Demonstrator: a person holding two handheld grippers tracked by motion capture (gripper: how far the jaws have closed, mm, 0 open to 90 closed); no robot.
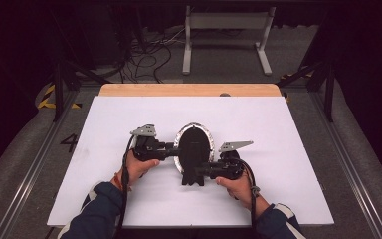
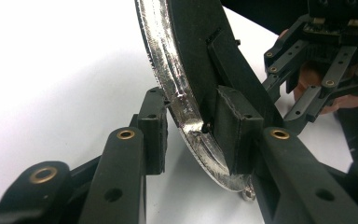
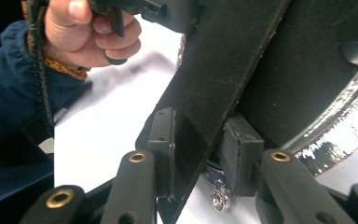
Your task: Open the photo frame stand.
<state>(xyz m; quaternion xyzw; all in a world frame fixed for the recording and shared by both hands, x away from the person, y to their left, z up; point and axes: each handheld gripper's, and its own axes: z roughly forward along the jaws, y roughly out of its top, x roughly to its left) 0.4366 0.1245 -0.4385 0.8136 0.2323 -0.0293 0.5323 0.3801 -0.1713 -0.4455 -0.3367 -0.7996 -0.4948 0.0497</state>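
Observation:
An oval frame (image 1: 195, 126) with a crinkled silver rim (image 2: 168, 79) and a black back (image 2: 196, 42) lies face down in the middle of the white board. A black stand flap (image 3: 223, 70) rises from its back. My left gripper (image 1: 176, 149) comes in from the left. In the left gripper view this gripper (image 2: 193, 130) has one pad on the silver rim and the other on the black back. My right gripper (image 1: 199, 171) reaches in from the right at the frame's near end. In the right gripper view its pads (image 3: 198, 144) clamp the stand flap from both sides.
The white board (image 1: 278, 149) covers a wooden table whose far edge (image 1: 189, 89) shows. A small metal hanger loop (image 3: 219, 200) dangles at the frame's near end. Cables and a white stand (image 1: 226, 30) sit on the floor beyond. Dark rails run along both sides.

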